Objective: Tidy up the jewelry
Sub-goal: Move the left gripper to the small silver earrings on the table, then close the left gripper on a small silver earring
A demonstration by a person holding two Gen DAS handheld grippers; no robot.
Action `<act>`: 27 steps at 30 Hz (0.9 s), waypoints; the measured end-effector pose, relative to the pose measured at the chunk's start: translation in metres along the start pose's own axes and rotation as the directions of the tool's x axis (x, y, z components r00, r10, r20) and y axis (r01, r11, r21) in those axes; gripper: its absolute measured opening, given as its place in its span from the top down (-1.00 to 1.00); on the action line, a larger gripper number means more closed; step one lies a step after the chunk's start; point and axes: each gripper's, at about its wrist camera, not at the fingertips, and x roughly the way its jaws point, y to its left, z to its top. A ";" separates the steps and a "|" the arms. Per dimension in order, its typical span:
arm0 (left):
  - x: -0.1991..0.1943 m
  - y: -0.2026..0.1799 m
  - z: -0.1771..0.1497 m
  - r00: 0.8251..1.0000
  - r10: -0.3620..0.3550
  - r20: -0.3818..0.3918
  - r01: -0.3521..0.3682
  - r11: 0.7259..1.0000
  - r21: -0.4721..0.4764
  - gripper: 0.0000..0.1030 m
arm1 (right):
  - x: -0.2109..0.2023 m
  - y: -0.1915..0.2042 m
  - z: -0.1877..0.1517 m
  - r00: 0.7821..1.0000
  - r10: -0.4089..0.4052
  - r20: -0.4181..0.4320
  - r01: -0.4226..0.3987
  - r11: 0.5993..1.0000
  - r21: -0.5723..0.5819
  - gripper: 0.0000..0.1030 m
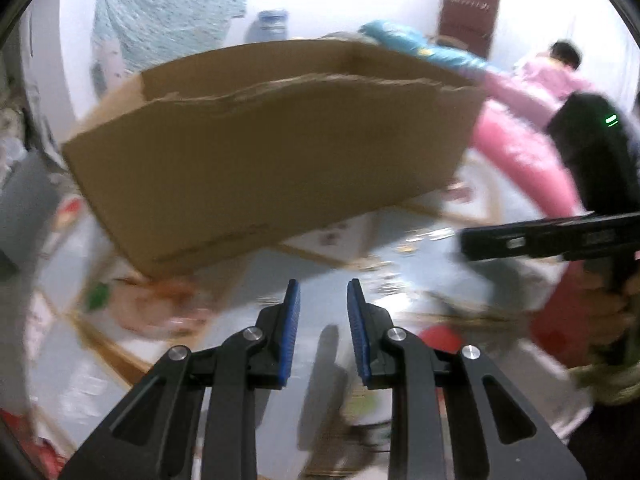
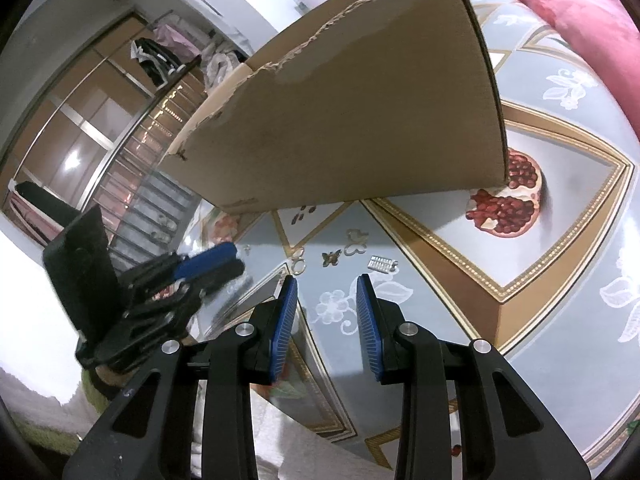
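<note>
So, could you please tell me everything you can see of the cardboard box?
The cardboard box is plain brown corrugated card, open at the top, with a ragged, torn upper edge where flaps seem to have been ripped away. Its broad side faces both cameras. It stands on the patterned grey and gold cloth, its corner beside a printed pomegranate. Neither gripper touches it; small jewelry pieces lie on the cloth in front of it. What is inside cannot be seen.

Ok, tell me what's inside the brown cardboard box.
Only the brown cardboard box with its torn rim and bare inner back wall shows. Its front wall hides the floor and any contents.
</note>
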 end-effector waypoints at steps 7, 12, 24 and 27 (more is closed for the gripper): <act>0.015 0.006 0.000 0.995 0.097 -0.030 -0.095 0.993 0.067 0.55 | 0.002 0.001 0.000 1.000 -0.005 -0.005 0.005 1.000 -0.004 0.39; 0.019 0.011 0.002 0.997 0.076 -0.024 -0.074 0.996 0.057 0.62 | 0.003 0.001 0.000 1.000 -0.006 -0.007 0.006 1.000 -0.006 0.39; 0.019 0.007 0.003 1.000 0.002 0.000 -0.002 1.000 0.021 0.96 | 0.001 0.004 -0.001 1.000 -0.013 0.000 0.013 1.000 -0.016 0.39; 0.009 0.008 0.000 0.999 -0.022 0.028 0.023 1.000 -0.020 0.96 | 0.001 0.007 -0.002 1.000 -0.020 0.003 0.020 0.999 -0.033 0.39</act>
